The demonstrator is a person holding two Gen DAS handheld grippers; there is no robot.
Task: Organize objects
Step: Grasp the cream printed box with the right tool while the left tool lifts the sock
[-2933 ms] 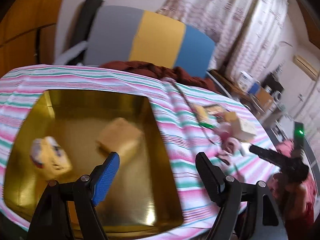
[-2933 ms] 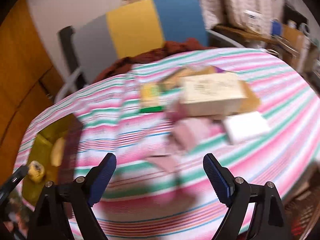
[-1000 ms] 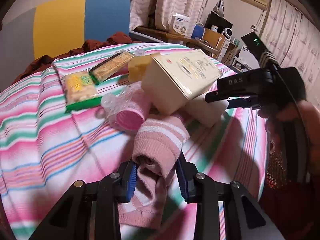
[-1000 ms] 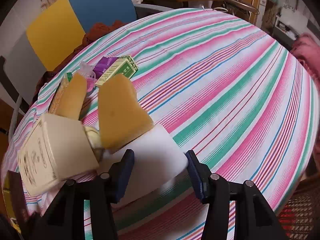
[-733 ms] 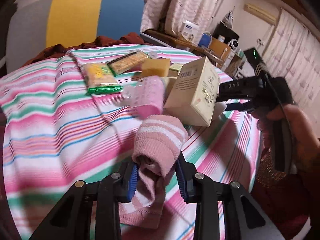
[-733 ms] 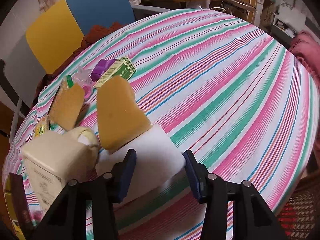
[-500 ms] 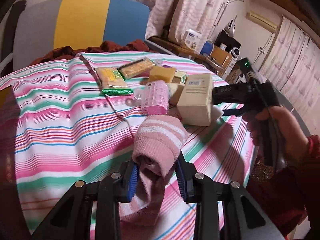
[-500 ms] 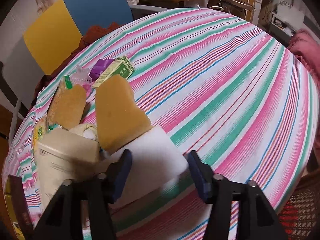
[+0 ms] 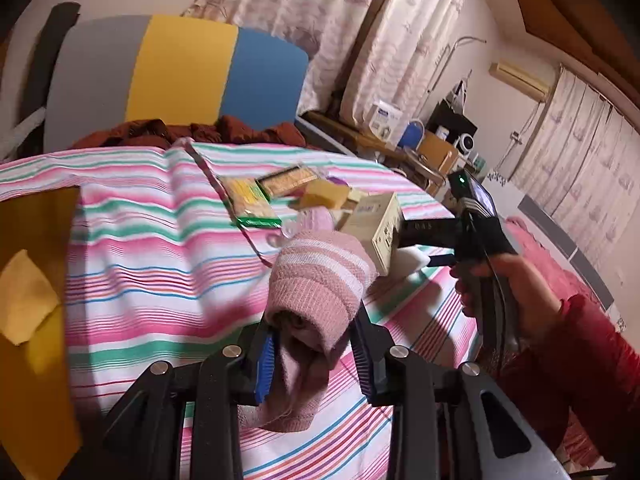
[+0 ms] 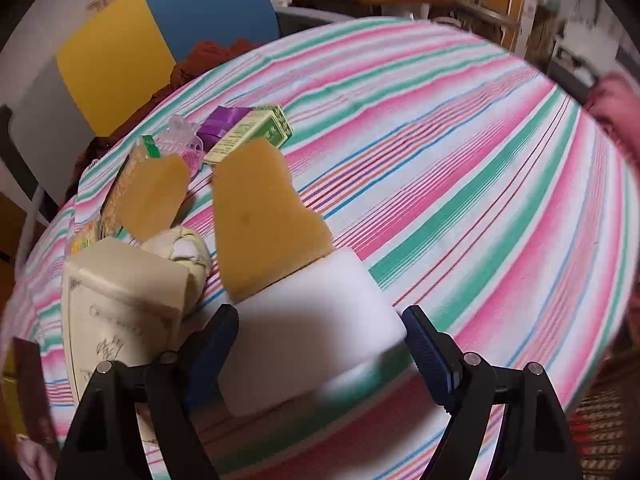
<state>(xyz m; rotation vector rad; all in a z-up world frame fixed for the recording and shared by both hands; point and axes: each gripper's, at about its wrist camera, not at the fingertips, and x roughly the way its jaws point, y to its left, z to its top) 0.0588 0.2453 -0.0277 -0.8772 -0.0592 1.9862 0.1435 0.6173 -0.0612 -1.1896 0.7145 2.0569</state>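
Left wrist view: your left gripper (image 9: 316, 360) is clamped on a pink striped sock (image 9: 320, 284), the blue pads pressing both sides of the rolled cuff while the loose end hangs down between the fingers. The sock is lifted clear of the striped cloth (image 9: 152, 248) that covers the bench. At the far left edge lies a gold tray (image 9: 36, 216) with a yellow sponge piece (image 9: 24, 300) in it. Beyond the sock sits a cluster of things: a yellow-and-green snack packet (image 9: 250, 200), a cream box (image 9: 378, 228) standing on the cloth, and a white foam block (image 9: 410, 260) just beside it. Your right hand (image 9: 516, 292), in a red sleeve, holds the other gripper against that cluster.

In the right wrist view, your right gripper (image 10: 320, 344) is pointing steeply down at the white foam block (image 10: 308, 328). Its jaws are opening; the block lies between them, and there is a clear gap on the right side, so the pads are not pressing it. The block rests on the cloth. A large tan sponge (image 10: 264, 212) leans on the block's far edge, with a second tan piece (image 10: 154, 196) to its left. The cream box (image 10: 120, 308) stands just left of the block, touching a crumpled pale wad (image 10: 184, 248). Farther back lie a green-and-cream carton (image 10: 252, 132), a purple packet (image 10: 224, 120) and a pink clear-plastic item (image 10: 184, 140), close together.
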